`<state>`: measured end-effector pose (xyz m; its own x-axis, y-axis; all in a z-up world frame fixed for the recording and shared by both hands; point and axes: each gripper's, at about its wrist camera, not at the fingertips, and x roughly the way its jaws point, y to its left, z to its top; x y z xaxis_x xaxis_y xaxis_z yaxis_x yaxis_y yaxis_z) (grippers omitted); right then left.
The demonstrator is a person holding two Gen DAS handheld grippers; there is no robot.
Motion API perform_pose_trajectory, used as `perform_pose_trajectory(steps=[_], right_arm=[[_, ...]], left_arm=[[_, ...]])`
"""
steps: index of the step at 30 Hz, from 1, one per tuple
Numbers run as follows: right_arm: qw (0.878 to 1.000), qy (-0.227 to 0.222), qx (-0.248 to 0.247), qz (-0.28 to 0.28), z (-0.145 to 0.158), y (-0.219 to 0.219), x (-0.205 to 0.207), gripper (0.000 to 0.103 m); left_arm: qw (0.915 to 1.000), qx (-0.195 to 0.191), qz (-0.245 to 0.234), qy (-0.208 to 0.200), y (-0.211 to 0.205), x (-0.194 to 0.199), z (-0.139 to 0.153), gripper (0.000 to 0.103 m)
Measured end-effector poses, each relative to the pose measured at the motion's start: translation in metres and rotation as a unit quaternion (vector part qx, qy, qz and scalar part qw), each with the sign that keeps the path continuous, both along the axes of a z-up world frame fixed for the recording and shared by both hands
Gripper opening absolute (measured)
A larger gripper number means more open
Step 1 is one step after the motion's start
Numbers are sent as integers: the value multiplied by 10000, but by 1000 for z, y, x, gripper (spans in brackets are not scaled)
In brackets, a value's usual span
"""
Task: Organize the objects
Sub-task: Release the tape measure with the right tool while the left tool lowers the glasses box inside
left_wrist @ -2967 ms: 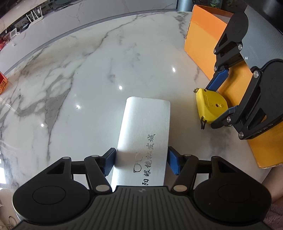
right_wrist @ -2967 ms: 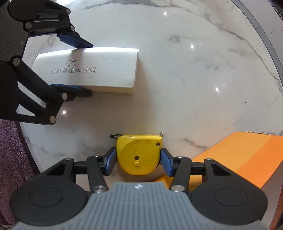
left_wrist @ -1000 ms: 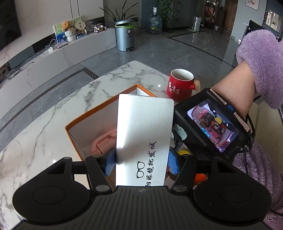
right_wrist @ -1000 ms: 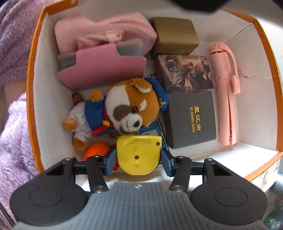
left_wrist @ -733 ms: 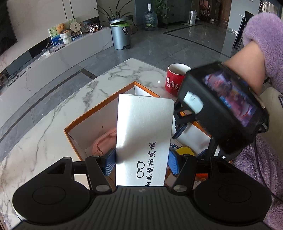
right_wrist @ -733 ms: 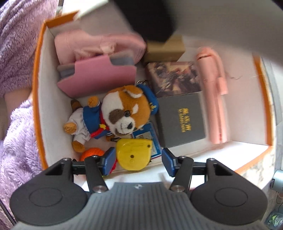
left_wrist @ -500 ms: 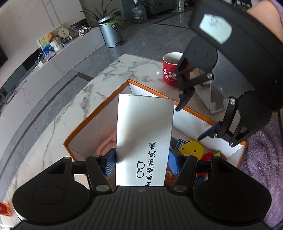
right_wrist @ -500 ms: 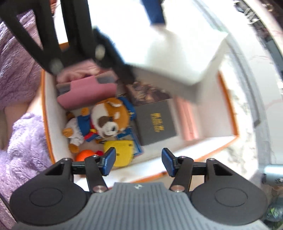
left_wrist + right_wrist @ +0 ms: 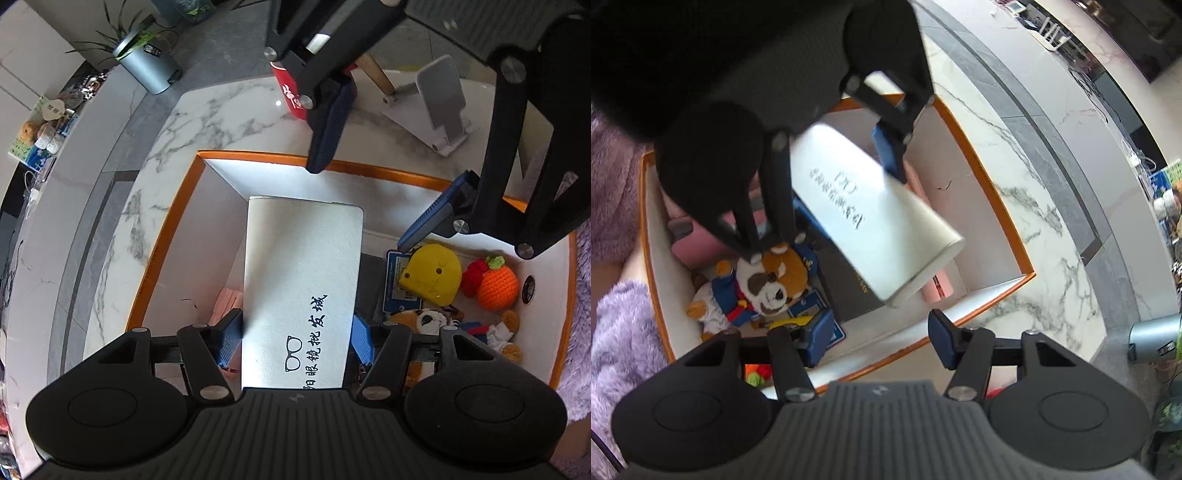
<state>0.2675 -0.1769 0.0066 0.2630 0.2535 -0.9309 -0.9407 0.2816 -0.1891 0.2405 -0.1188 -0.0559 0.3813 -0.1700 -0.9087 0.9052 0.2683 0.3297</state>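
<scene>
Two grippers above the orange box (image 9: 164, 236): left gripper (image 9: 295, 341) clamping white glasses case (image 9: 301, 280), right gripper (image 9: 879, 332) spread, empty

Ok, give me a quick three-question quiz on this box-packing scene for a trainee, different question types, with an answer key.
1. True or false: the left tongs grip the white glasses case.
2. Where does the yellow tape measure lie? A) on the marble table B) inside the orange box C) between the right tongs
3. Fill in: the right tongs are ____ (open/shut).

Key: 1 true; 2 B; 3 open.
</scene>
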Motion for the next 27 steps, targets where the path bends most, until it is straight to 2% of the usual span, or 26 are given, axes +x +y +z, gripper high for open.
perform_pose_trajectory(steps=[10,14,17,27], right_arm=[[9999,65,113,-18,-23,4,14,59],[9997,178,172,-55,-31,4,21,59],[9997,220,140,-31,-37,6,22,59],[9992,388,87,22,-48,16,25,59]], left_arm=[[9959,499,-732,-157,-19,5,-35,70],[9958,409,-814,60,-22,9,-45,70],[9949,371,-930,76,-20,11,-51,70],[9961,59,-842,251,-2,22,-49,73]])
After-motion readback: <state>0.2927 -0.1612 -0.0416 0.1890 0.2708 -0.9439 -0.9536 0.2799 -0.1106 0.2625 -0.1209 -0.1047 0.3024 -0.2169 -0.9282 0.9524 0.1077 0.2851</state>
